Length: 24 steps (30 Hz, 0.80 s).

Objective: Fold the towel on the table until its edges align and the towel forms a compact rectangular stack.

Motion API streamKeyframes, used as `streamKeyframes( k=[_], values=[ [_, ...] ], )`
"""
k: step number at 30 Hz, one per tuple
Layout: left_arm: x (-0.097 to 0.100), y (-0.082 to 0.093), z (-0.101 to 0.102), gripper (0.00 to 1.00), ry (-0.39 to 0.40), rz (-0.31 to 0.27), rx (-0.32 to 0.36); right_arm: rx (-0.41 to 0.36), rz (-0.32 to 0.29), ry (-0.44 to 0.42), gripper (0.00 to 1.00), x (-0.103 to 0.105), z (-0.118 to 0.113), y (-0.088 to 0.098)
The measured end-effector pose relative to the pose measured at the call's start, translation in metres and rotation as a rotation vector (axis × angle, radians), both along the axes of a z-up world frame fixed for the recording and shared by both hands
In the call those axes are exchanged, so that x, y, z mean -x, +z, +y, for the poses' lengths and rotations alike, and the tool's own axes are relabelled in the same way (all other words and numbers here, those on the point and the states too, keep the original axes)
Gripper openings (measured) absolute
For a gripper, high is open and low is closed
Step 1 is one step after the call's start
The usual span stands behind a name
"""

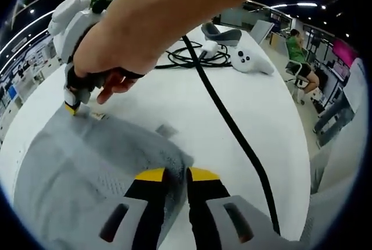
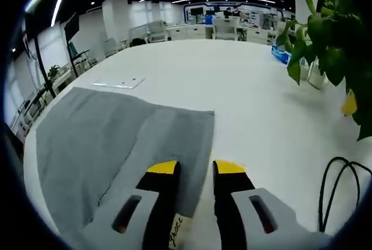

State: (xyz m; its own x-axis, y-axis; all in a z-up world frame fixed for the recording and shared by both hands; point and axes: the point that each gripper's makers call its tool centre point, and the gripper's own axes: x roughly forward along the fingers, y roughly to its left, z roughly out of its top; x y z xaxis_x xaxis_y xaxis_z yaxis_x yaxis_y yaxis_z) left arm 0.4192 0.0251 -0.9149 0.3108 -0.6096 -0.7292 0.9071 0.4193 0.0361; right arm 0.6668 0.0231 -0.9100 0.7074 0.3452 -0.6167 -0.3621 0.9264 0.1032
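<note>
A grey towel [image 1: 87, 168] lies on the white table [image 1: 192, 99], rumpled in the left gripper view and flat in the right gripper view [image 2: 99, 139]. My left gripper [image 1: 177, 175] is shut on the towel's near edge, with cloth bunched between the yellow-tipped jaws. My right gripper [image 2: 196, 168] sits over a towel corner that carries a small tag, its jaws close together on the cloth. In the left gripper view that right gripper [image 1: 72, 107], held by a person's hand [image 1: 116, 46], pinches the far left corner.
A black cable [image 1: 232, 128] runs across the table past the towel, with a coil, a white controller [image 1: 251, 62] and a headset [image 1: 224, 34] beyond. A flat white sheet [image 2: 116, 82] lies past the towel. A green plant [image 2: 331, 29] stands at the right. A person sits at a chair [image 1: 299, 58].
</note>
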Motion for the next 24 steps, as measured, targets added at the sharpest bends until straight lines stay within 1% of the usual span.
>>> streamKeyframes(
  k=[3,4,6,8,10,13,15,16,18,19,20,21,22,23,24],
  values=[
    [0.005,0.000,0.000,0.11,-0.001,0.018,-0.002,0.000,-0.010,0.006,0.26,-0.006,0.006,0.001],
    [0.008,0.001,0.000,0.11,-0.004,0.026,-0.002,0.014,-0.020,0.012,0.26,-0.008,0.008,0.001],
    [0.010,0.000,0.001,0.10,-0.021,0.022,-0.009,0.024,-0.020,0.019,0.26,-0.009,0.010,0.002],
    [0.012,0.001,0.001,0.09,-0.020,0.035,-0.007,0.041,-0.034,0.011,0.26,-0.012,0.006,0.004],
    [0.013,0.001,0.001,0.09,-0.015,0.046,-0.001,0.039,-0.033,0.015,0.24,-0.015,0.006,0.002],
    [0.012,0.001,0.001,0.09,-0.012,0.053,-0.001,0.049,-0.041,0.023,0.21,-0.020,0.008,0.002],
    [0.010,0.001,0.002,0.07,-0.009,0.049,-0.006,0.072,-0.044,0.042,0.17,-0.021,0.012,0.002],
    [0.010,0.001,0.001,0.06,-0.007,0.049,-0.006,0.073,-0.040,0.062,0.13,-0.021,0.016,0.002],
    [0.010,0.001,0.000,0.06,0.000,0.051,-0.004,0.085,-0.036,0.072,0.09,-0.018,0.018,0.002],
    [0.010,0.001,0.000,0.06,0.004,0.050,-0.004,0.083,-0.031,0.073,0.05,-0.017,0.018,0.002],
    [0.010,0.000,-0.001,0.05,0.009,0.048,-0.002,0.061,-0.016,0.077,0.03,-0.015,0.020,0.002],
    [0.010,0.000,-0.001,0.04,0.016,0.048,0.002,0.077,-0.021,0.078,0.03,-0.014,0.018,0.002],
    [0.011,0.000,-0.002,0.04,0.051,0.070,0.018,0.081,-0.022,0.083,0.02,-0.012,0.016,0.002],
    [0.012,0.000,-0.003,0.03,0.068,0.085,0.024,0.079,-0.022,0.084,0.02,-0.012,0.015,0.002],
    [0.012,0.000,-0.005,0.03,0.067,0.084,0.025,0.073,-0.020,0.086,0.01,-0.010,0.012,0.002]
  ],
)
